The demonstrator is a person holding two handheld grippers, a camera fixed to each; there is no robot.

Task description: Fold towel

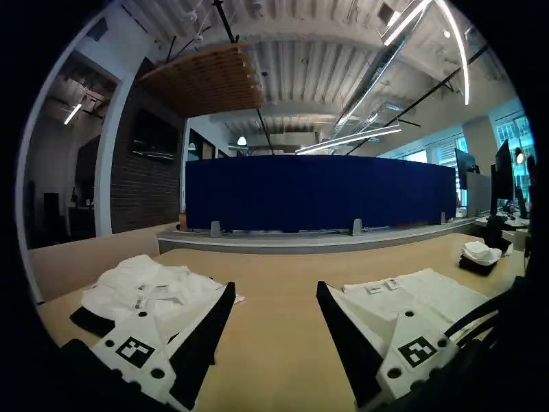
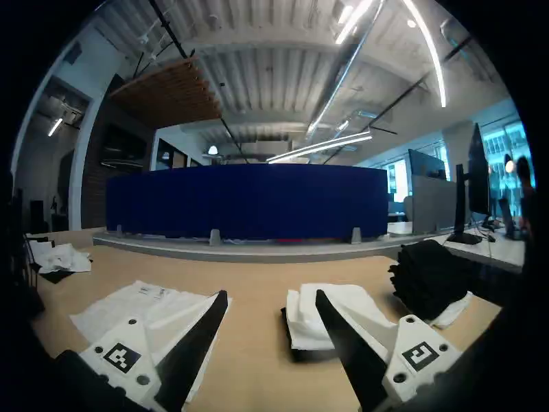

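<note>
On the wooden table [image 1: 274, 329], in the left gripper view, the left gripper [image 1: 274, 285] has its jaws spread wide with nothing between them. Its left finger hides the near edge of a crumpled white towel [image 1: 147, 285], and its right finger covers the near corner of a flat white towel [image 1: 439, 288]. Whether either finger touches cloth cannot be told. In the right gripper view the right gripper [image 2: 270, 294] is likewise released and empty. One finger overlaps a spread-out white towel [image 2: 130, 302], the other a folded white towel [image 2: 305, 312] lying on something dark and hard to make out. Just beside it sits a stack of black cloths [image 2: 429, 275]. A blue divider panel [image 2: 247, 202] blocks the view past the table's far edge, with a monitor [image 2: 473, 178] at the right.
</note>
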